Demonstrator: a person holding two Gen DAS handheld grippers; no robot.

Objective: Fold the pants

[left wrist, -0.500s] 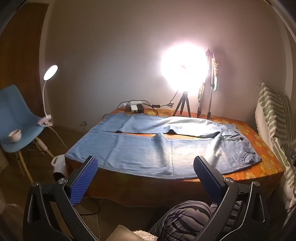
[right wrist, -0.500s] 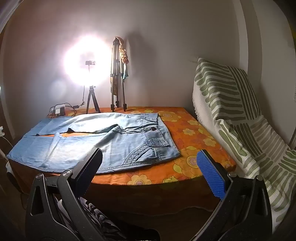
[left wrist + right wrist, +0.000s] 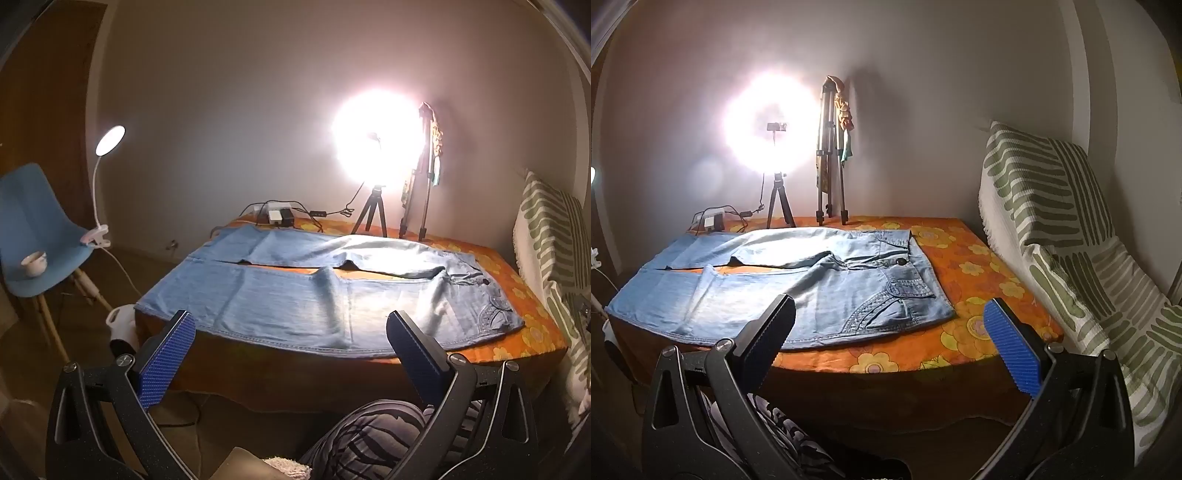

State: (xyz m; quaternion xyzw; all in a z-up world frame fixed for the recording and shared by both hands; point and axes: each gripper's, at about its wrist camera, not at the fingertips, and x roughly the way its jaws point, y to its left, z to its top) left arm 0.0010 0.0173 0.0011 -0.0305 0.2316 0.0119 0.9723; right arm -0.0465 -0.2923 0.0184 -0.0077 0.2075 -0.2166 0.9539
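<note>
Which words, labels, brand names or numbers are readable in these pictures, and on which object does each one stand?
None can be read.
The jeans show only stitching and a button, no label.
The chargers at the back of the table are too small and blurred to show any print.

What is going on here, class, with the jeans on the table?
A person holds two handheld grippers in front of light blue denim jeans spread flat, unfolded, on the orange floral-covered table. The left gripper and right gripper are both open, touching nothing. Folding has not begun.
</note>
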